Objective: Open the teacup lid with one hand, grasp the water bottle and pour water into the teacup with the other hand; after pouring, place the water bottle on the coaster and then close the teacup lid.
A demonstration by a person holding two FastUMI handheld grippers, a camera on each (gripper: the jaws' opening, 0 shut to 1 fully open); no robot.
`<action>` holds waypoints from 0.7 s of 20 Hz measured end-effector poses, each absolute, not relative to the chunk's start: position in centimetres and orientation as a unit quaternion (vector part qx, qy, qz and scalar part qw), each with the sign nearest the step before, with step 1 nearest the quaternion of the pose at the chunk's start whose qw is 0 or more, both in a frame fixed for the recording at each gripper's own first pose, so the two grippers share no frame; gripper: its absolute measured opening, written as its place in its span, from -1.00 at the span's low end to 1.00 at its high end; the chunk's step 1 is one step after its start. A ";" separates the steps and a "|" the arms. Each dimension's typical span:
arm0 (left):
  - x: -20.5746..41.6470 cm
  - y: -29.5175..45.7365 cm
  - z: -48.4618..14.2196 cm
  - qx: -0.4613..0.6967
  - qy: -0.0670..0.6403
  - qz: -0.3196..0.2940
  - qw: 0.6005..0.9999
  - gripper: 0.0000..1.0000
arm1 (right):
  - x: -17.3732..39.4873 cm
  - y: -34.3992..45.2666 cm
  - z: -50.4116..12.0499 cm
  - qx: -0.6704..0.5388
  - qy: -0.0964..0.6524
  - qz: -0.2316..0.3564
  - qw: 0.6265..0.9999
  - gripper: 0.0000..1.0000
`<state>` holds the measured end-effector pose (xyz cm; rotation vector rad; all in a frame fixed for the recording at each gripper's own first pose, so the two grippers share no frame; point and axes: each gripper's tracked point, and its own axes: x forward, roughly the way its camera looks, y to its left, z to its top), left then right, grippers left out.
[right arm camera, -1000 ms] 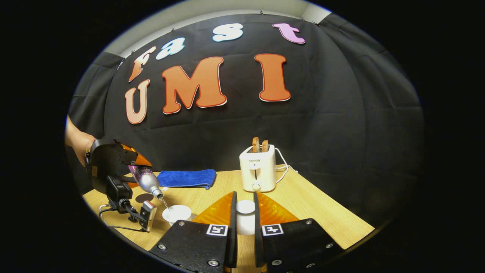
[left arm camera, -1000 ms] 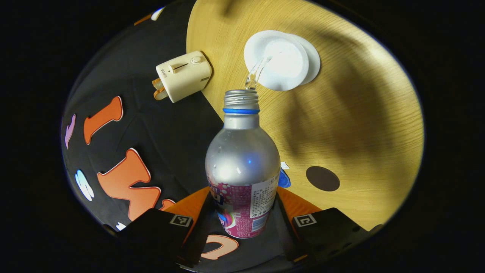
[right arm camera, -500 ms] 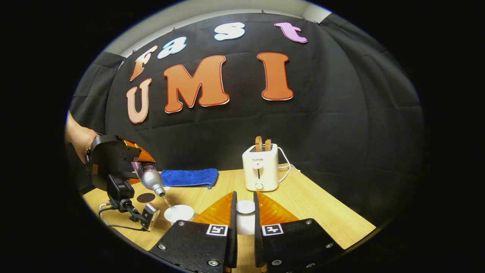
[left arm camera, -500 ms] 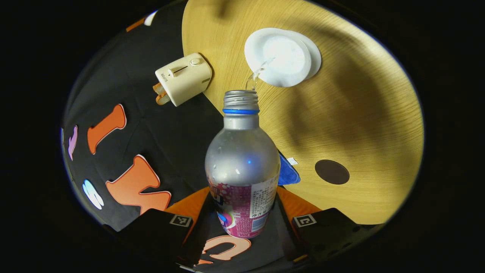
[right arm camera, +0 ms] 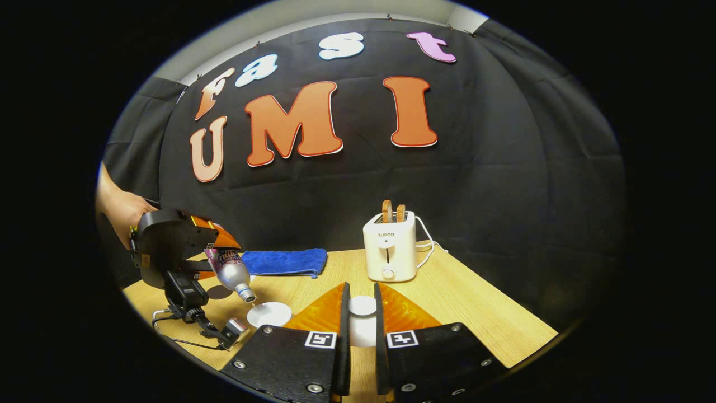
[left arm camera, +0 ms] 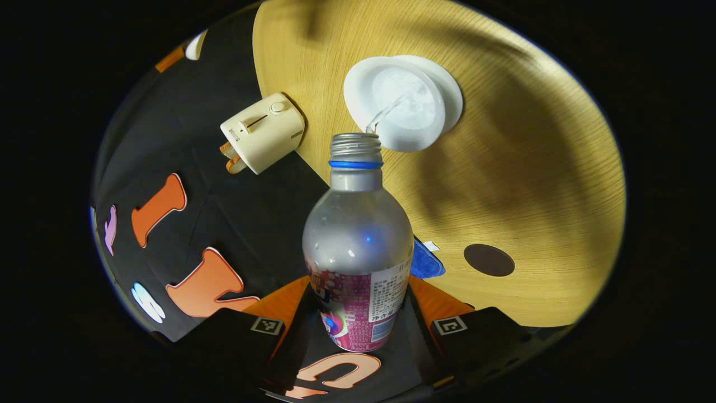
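Water bottle (left arm camera: 358,246) clamped in left tongs (left arm camera: 358,327), tipped, water stream falling into teacup (left arm camera: 398,103) at 12 o'clock. Lid (right arm camera: 362,307) pinched by right tongs (right arm camera: 361,330). Coaster (left arm camera: 489,259) lay at 3 o'clock on desk (left arm camera: 531,168).

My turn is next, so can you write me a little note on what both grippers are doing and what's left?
Left gripper: shut on the water bottle, tipped, water running into the teacup.
Right gripper: shut on the teacup lid, held off the cup.
Coaster: bare, on the table.
Done: lid off, pouring under way.
Left: stop pouring, bottle onto coaster, lid back on.
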<state>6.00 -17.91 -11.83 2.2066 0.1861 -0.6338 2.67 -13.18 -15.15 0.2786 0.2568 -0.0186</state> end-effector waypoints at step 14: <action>5.5 -17.5 -12.3 0.861 0.084 -0.255 0.431 0.65 | 2.8 -12.1 -14.9 0.140 0.130 0.001 0.982 -0.64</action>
